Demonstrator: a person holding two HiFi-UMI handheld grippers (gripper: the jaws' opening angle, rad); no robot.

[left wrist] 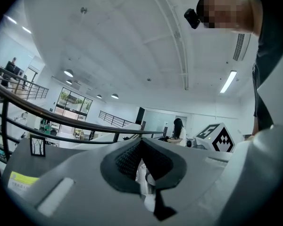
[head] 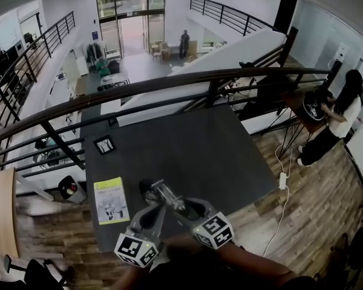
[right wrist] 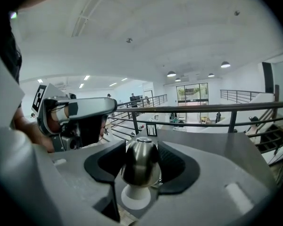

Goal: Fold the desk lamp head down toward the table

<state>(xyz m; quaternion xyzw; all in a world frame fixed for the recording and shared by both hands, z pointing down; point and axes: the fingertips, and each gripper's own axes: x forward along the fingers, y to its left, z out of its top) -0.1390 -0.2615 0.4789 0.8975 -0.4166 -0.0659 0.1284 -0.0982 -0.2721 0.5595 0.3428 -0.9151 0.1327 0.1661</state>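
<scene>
Leaflet [head: 111, 199]: yellow-green, lying flat, just left of the left claw [head: 152, 199].
Small black frame [head: 104, 144]: ahead and left of that claw, apart.
Railing [head: 169, 83]: dark, well beyond it.
Person [head: 345, 110]: standing far off to its right.

In the left gripper view, the pads [left wrist: 127, 157] of the left tongs [left wrist: 141, 145] hide all but a pale sliver of the desk lamp [left wrist: 145, 182]; we cannot tell which part. In the head view, the print on the yellow booklet [head: 111, 199] is too small to read.
</scene>
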